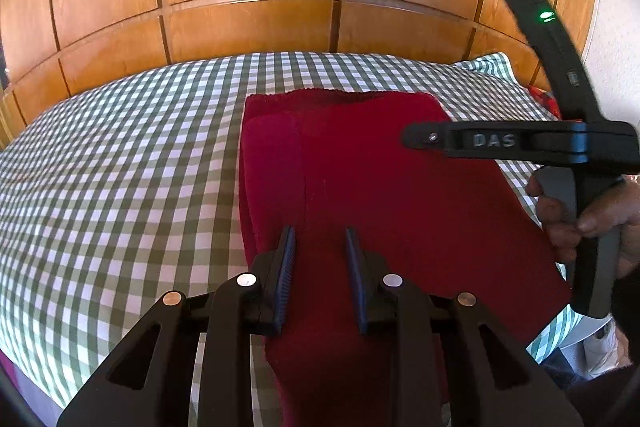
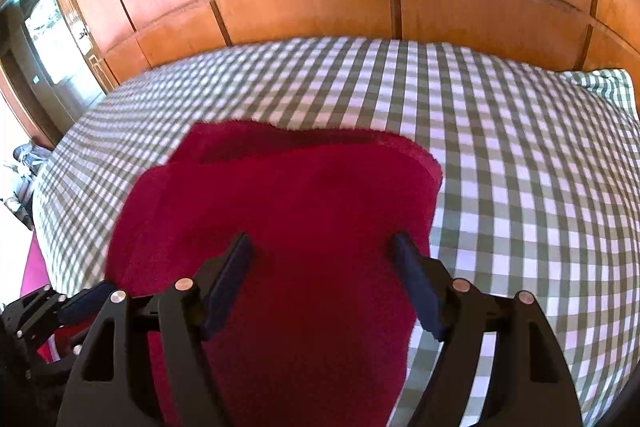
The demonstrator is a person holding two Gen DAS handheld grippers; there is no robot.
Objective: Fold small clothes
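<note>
The left gripper point(image 1: 321, 239) has its jaws a little apart, with nothing pinched between them; it hangs over the red cloth point(image 1: 384, 187) near that cloth's left edge. The right gripper point(image 2: 322, 247) has its jaws wide apart and holds nothing; it hangs over the same red cloth point(image 2: 288, 211) (I cannot tell if the tips touch it). The cloth lies folded on the checked bed cover point(image 1: 120, 167), with its far edge well short of the wooden wardrobe point(image 1: 248, 27); lots of bare cover lies to the left and to the right.
</note>
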